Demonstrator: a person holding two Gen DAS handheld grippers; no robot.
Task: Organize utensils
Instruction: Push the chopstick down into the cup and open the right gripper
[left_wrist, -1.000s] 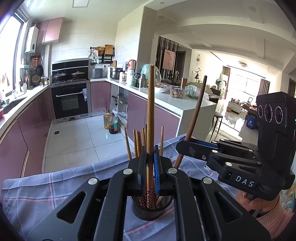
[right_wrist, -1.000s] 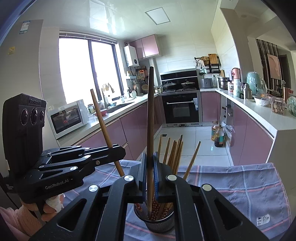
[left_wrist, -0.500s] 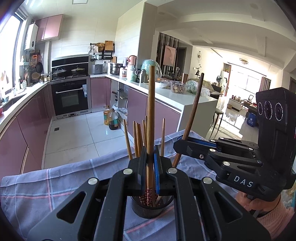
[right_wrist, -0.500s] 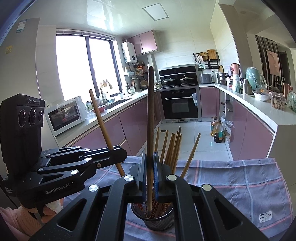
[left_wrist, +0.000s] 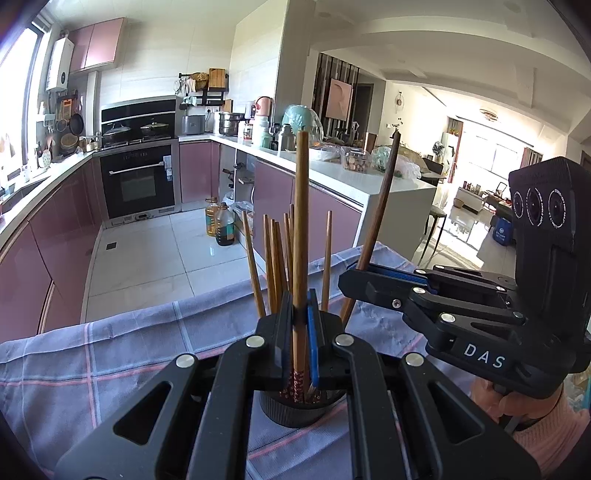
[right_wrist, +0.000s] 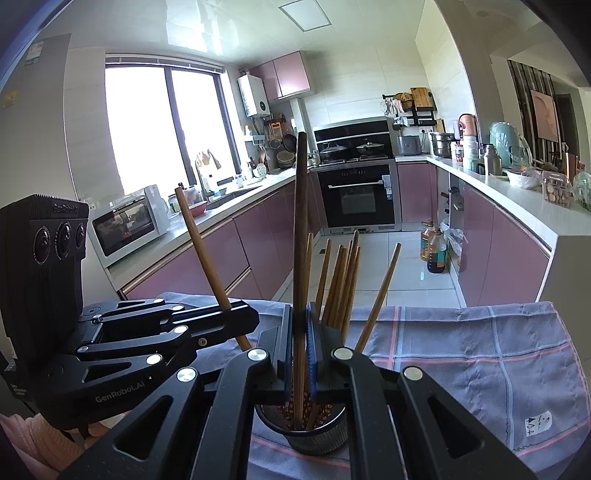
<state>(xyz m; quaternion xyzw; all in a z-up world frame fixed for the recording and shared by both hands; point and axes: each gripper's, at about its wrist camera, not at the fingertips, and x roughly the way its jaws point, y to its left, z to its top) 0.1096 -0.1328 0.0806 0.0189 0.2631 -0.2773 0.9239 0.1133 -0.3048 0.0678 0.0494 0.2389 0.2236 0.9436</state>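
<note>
A dark mesh utensil cup (left_wrist: 295, 410) (right_wrist: 317, 434) stands on a checked purple cloth (left_wrist: 110, 350) (right_wrist: 461, 354) and holds several wooden chopsticks (left_wrist: 275, 258) (right_wrist: 341, 280). My left gripper (left_wrist: 301, 332) is shut on one upright light-brown chopstick (left_wrist: 301, 221), whose lower end reaches into the cup. My right gripper (right_wrist: 300, 350) is shut on a darker chopstick (right_wrist: 301, 221), its lower end also in the cup. Each gripper shows in the other's view, the right one (left_wrist: 354, 280) and the left one (right_wrist: 243, 317), both just above the cup.
The cloth's far edge drops to a tiled kitchen floor (left_wrist: 147, 251). Pink cabinets and a counter (right_wrist: 517, 206) with jars and kettles run along the right. An oven (right_wrist: 356, 195), a microwave (right_wrist: 125, 225) and oil bottles (left_wrist: 221, 225) stand further off.
Both grippers have sunk slightly with their chopsticks, so the lower ends sit a little deeper in the cup. Both stay shut.
</note>
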